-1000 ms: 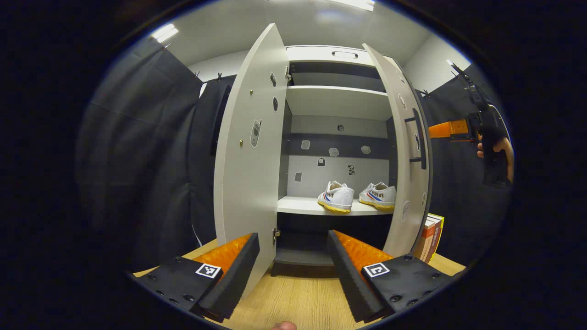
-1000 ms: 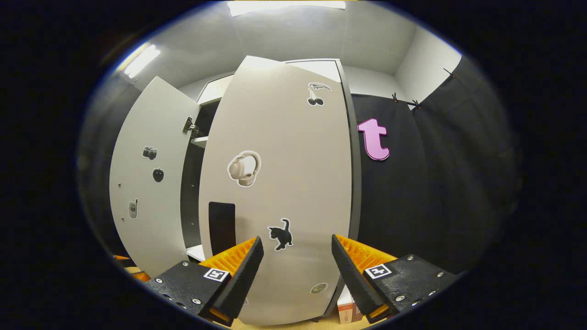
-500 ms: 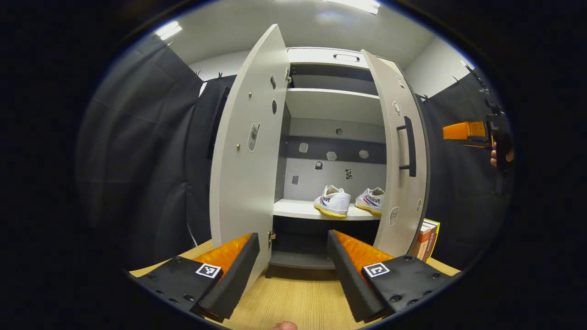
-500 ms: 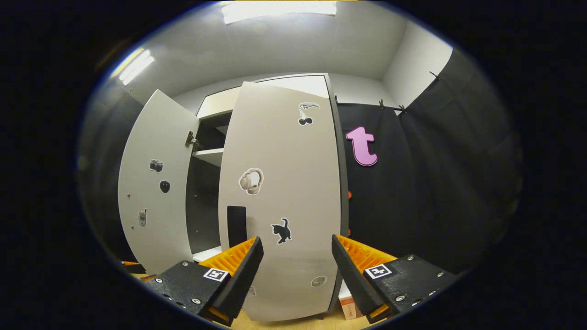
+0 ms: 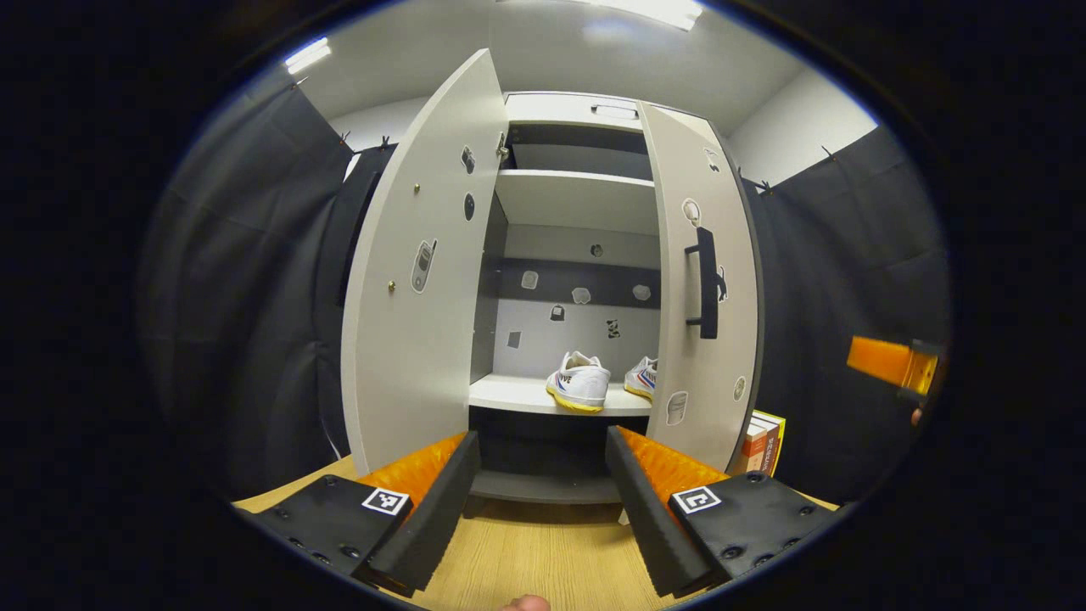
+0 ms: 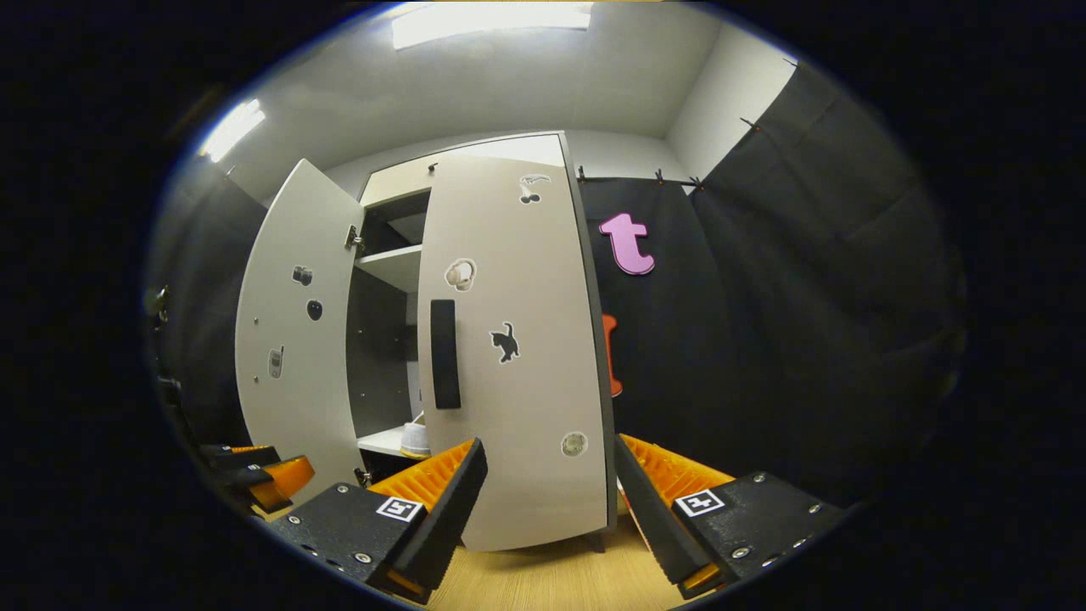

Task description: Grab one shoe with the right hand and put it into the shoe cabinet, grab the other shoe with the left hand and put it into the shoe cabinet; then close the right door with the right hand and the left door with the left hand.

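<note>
Two canvas shoes (image 5: 594, 383) sit on the smooth cabinet (image 5: 577, 199) shelf; both grippers' jaws gape empty.

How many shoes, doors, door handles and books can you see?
Shoes: 2, one and another, on a shelf inside the cabinet
Doors: 2, left and right
Door handles: 1, on the right door
Books: about 2, standing beside the cabinet; the exact number is hard to tell
Total: about 7
</note>
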`<state>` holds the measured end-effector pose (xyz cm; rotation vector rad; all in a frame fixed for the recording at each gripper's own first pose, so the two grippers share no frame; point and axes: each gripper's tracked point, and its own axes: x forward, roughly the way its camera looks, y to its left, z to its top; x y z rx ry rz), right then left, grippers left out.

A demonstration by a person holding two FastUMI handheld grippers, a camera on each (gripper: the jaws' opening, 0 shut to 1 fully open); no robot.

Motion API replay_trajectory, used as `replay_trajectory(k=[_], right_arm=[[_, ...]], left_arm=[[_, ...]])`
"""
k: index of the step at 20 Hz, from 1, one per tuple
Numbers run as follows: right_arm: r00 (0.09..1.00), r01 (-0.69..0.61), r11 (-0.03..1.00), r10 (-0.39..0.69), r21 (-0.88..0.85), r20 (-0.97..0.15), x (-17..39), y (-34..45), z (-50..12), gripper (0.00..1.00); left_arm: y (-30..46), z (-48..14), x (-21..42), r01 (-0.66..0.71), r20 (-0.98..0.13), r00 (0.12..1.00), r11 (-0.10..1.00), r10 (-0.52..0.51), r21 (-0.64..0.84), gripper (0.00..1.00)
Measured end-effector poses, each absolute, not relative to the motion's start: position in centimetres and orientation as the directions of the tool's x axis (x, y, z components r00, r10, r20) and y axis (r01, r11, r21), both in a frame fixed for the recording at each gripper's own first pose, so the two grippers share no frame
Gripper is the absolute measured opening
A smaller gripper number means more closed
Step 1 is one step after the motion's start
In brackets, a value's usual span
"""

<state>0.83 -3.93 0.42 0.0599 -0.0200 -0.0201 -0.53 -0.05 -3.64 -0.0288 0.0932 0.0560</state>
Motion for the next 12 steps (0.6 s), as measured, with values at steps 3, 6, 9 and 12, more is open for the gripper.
replay_trajectory(k=[3, 6, 9, 12], right_arm=[[0.998, 0.069, 0.996, -0.068, 0.056, -0.014, -0.1, -5.3, -3.1, 0.93], [0.996, 0.073, 0.997, -0.070, 0.039, -0.057, -0.2, -5.6, -5.4, 0.92], [0.997, 0.049, 0.998, -0.048, 0.026, -0.061, 0.1, -5.1, -5.5, 0.92], [0.997, 0.016, 1.000, -0.015, 0.024, -0.072, 0.4, -4.4, -5.6, 0.92]], left_arm=[[-0.3, -3.3, -0.7, -0.060, -0.086, 0.995, 0.998, 0.058, -0.028, 0.94], [0.5, -2.1, -1.2, -0.091, -0.069, 0.994, 0.995, 0.088, -0.034, 0.99], [3.8, 1.0, -1.5, -0.156, -0.023, 0.988, 0.986, 0.155, -0.062, 0.96], [9.9, 5.5, -2.1, -0.264, 0.036, 0.963, 0.963, 0.266, -0.043, 0.94]])
